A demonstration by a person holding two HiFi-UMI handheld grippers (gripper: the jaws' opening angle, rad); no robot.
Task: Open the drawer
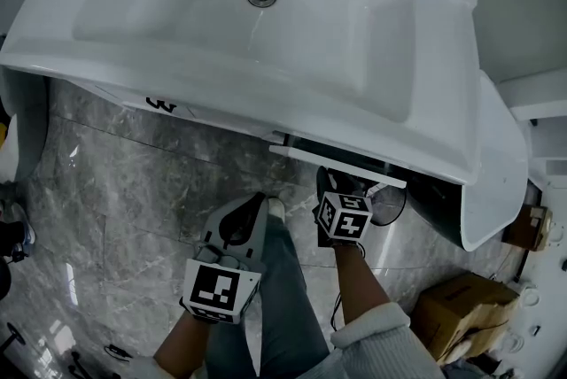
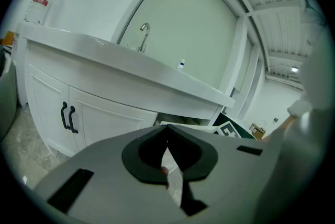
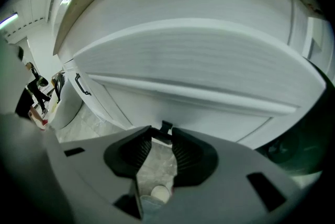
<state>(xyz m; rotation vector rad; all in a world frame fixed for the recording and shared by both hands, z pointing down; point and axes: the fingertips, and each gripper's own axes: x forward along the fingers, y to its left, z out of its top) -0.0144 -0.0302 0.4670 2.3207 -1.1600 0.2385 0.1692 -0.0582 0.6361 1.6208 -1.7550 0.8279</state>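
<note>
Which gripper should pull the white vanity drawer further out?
Right. The right gripper has its jaws on the black drawer handle of the part-open white vanity drawer; the left gripper hangs back, shut, empty.

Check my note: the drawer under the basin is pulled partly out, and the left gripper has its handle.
Wrong gripper. The right gripper has the handle between its fingers, as the right gripper view shows; the left gripper is shut on nothing. The drawer is indeed partly out.

The washbasin [image 1: 266,23] is viewed steeply from above in the head view. The cabinet [image 2: 104,113] is faced from low and farther off in the left gripper view, and the drawer [image 3: 220,121], shared by all views, closely in the right.
</note>
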